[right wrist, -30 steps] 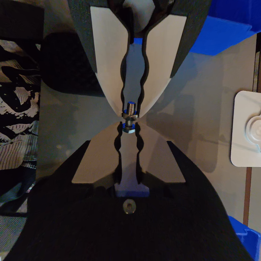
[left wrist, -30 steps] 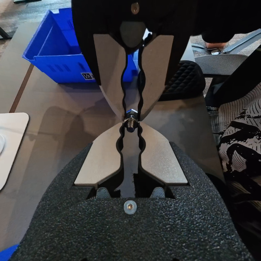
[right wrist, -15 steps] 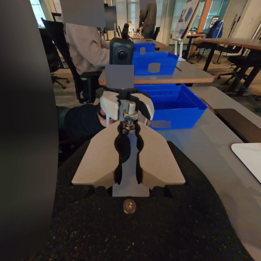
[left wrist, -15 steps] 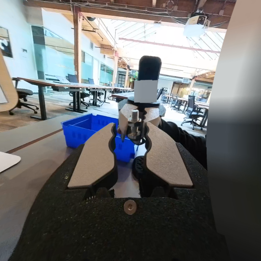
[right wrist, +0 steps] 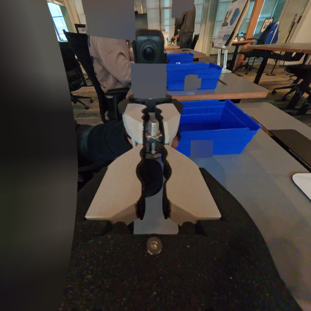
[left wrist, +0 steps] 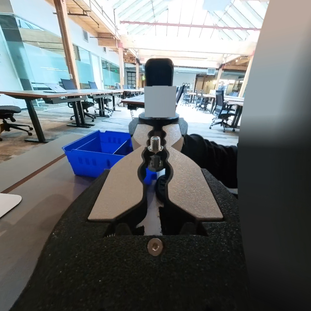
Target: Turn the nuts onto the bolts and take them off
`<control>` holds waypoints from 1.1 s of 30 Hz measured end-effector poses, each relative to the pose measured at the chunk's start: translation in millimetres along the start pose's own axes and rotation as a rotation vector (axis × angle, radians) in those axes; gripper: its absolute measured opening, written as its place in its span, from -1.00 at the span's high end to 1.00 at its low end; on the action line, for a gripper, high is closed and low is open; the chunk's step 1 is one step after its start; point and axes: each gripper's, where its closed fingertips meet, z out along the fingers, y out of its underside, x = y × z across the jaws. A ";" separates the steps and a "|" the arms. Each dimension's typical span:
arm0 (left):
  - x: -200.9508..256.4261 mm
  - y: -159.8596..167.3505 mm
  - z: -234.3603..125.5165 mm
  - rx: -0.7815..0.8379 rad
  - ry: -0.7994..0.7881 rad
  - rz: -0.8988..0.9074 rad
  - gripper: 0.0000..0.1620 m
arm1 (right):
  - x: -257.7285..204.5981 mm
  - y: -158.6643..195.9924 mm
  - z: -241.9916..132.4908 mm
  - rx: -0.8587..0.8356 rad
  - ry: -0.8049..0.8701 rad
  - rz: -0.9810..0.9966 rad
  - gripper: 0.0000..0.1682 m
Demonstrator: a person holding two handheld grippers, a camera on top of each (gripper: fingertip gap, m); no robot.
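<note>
A silver bolt (right wrist: 153,126) stands upright between my two grippers, which face each other tip to tip above the grey table (right wrist: 252,193). A hex nut (right wrist: 153,138) sits partway down its thread. My right gripper (right wrist: 152,154) is shut on the bolt's head at the bottom. In the left wrist view my left gripper (left wrist: 155,149) is shut on the nut (left wrist: 155,148), with the thread end (left wrist: 155,140) above it and the bolt's head (left wrist: 154,164) showing through the gap in my fingers.
An empty blue bin (left wrist: 101,156) (right wrist: 218,127) stands on the table behind the grippers. A white pad (left wrist: 8,203) (right wrist: 303,183) lies at the table's side and a dark flat thing (right wrist: 292,143) beside it. A dark sleeve (left wrist: 210,156) reaches in. People, desks and chairs are beyond. Only a small space, under 4 cm, lies between the two pairs of fingers.
Both grippers tilted up from pointing down at the table to level. My left gripper let go of the nut half a second ago and has shut on it again. The right kept hold of the bolt.
</note>
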 end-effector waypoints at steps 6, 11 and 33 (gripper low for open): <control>0.7 16.5 -2.5 -0.150 -0.023 0.076 0.79 | 6.5 -7.9 -27.1 -0.023 0.072 0.001 0.71; 2.7 21.7 3.5 -0.166 -0.014 0.078 0.79 | -3.7 -8.8 -19.0 -0.092 0.070 -0.061 0.73; -5.8 49.6 18.9 -0.188 -0.053 0.086 0.44 | 0.0 -14.2 -14.1 -0.107 0.079 -0.084 0.90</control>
